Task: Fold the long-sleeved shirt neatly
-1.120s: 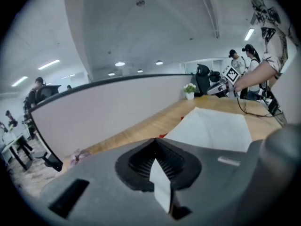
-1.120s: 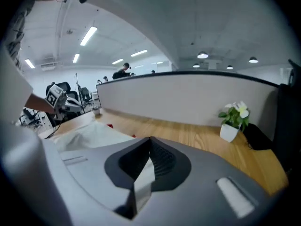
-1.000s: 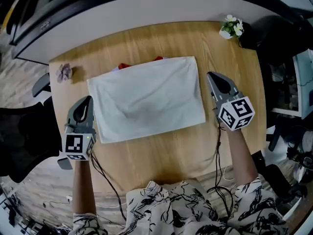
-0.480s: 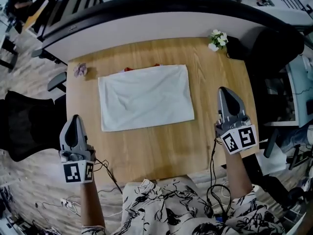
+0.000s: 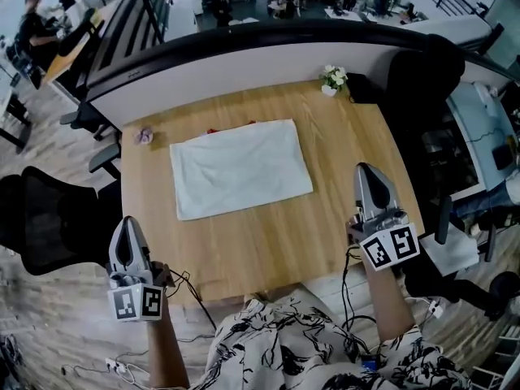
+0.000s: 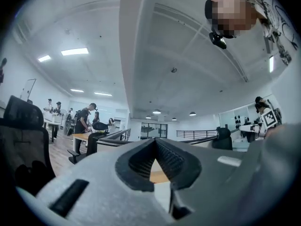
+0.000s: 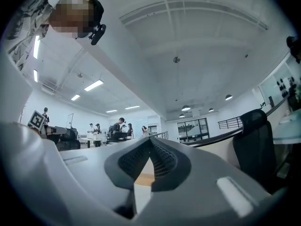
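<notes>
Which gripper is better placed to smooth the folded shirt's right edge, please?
Right, probably: the right gripper is over the table beside the shirt; the left gripper is beyond the table's left side.

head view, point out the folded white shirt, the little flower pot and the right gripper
folded white shirt [image 5: 240,167], head view, middle of the cloth
little flower pot [image 5: 332,77], head view, the white blossoms
right gripper [image 5: 366,169], head view, tip of its closed jaws

So the right claw [image 7: 150,144] is pinched shut with nothing in it, filling the bottom of the frame. There's a black chair [image 7: 254,145] at the right edge, a few people [image 7: 117,126] far off centre left, and ceiling lights [image 7: 94,85] overhead.
</notes>
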The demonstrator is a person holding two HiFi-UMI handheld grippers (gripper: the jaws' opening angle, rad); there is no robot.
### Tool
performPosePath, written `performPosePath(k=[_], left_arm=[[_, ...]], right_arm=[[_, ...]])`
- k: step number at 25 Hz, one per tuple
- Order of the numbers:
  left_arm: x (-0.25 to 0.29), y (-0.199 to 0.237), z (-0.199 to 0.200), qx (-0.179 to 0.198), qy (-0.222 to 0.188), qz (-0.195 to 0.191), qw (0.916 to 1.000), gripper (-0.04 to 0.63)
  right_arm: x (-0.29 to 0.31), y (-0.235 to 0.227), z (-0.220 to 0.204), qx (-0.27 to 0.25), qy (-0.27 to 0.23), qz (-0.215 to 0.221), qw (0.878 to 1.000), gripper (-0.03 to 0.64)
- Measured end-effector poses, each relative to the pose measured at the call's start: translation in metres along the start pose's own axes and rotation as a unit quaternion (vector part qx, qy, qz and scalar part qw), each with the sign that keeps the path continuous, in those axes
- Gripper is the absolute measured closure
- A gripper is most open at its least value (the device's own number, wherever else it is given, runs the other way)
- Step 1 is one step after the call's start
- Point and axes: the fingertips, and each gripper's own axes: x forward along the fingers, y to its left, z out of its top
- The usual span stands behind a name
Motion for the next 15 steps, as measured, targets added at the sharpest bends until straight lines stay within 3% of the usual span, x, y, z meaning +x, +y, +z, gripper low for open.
performPosePath(k=[9,15], left_arm=[[-0.090,0.002,0.036,-0.002,-0.032,-0.029,0.9991,0.595],[-0.140,0.012,0.035,0.013,-0.014,-0.034,0.9992,0.595]], right_arm=[[-0.095,0.059,0.027,-0.016,-0.005,-0.034,0.999,0.611],[-0.151,0.093,0.038,-0.021,0.009,-0.048,0.999,0.611]])
